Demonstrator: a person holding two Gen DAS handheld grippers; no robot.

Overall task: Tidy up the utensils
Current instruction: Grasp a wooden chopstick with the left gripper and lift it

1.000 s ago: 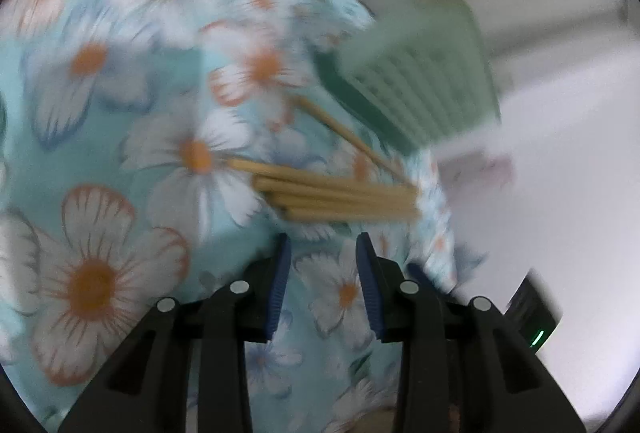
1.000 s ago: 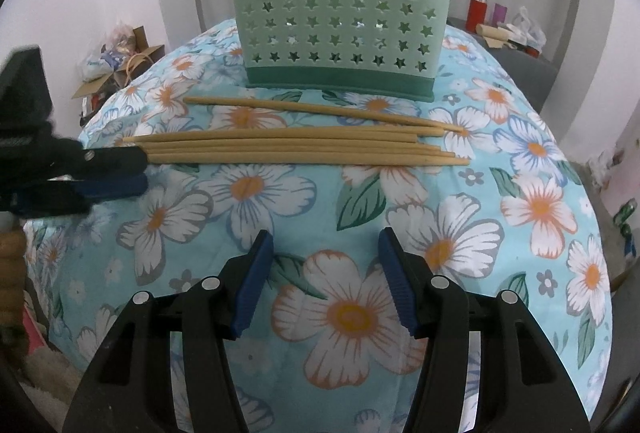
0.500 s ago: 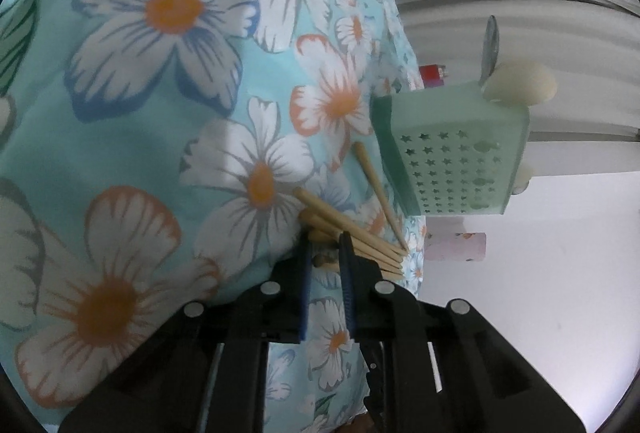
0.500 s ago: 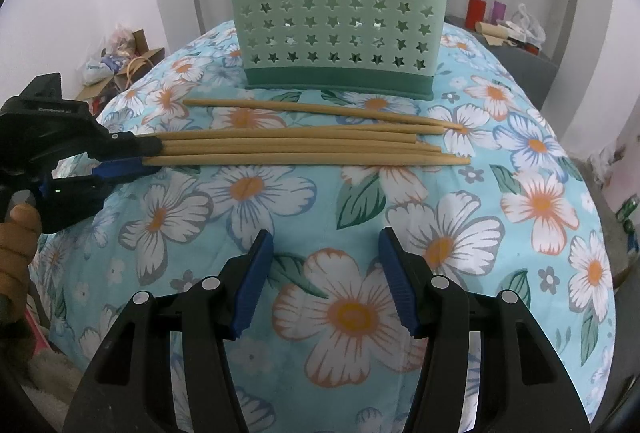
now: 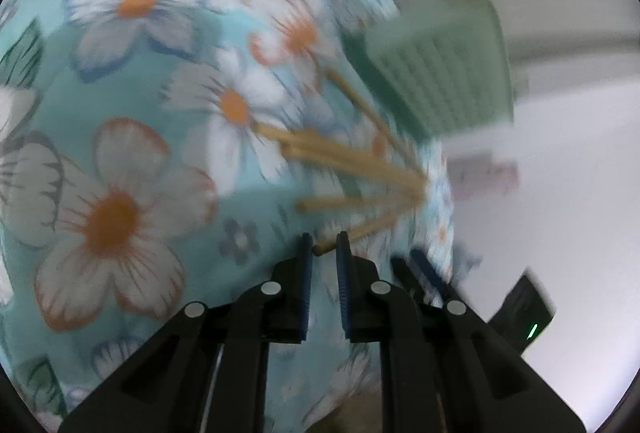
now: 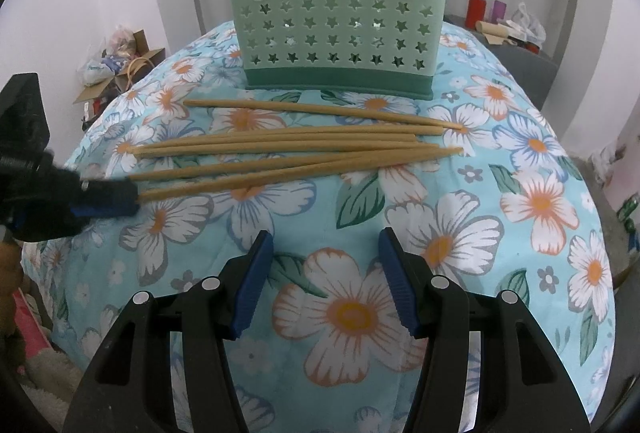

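- My left gripper (image 5: pixel 323 249) has its blue pads closed on the thick end of the nearest chopstick (image 6: pixel 256 180); in the left wrist view the wooden tip sits pinched between the two pads, though that picture is blurred.
- Seen from my right wrist, the same gripper (image 6: pixel 108 199) comes in from the left edge of the table, its tip over the near-left end of that chopstick.
- The held chopstick slants away to the right, its thin end meeting the tips of the others near the right side of the cloth.
- The other chopsticks (image 6: pixel 288 141) lie flat on the flowered tablecloth (image 6: pixel 520 201), running left to right, with one lying apart, farther back and just in front of the basket.
- The green utensil basket (image 6: pixel 338 21), with star cut-outs, stands upright at the far side of the table, behind all the chopsticks.
- My right gripper (image 6: pixel 326 273) hangs over the near part of the cloth with its pads spread wide and nothing between them, well short of the chopsticks.
- Boxes and bags (image 6: pixel 116 65) sit on the floor at far left.
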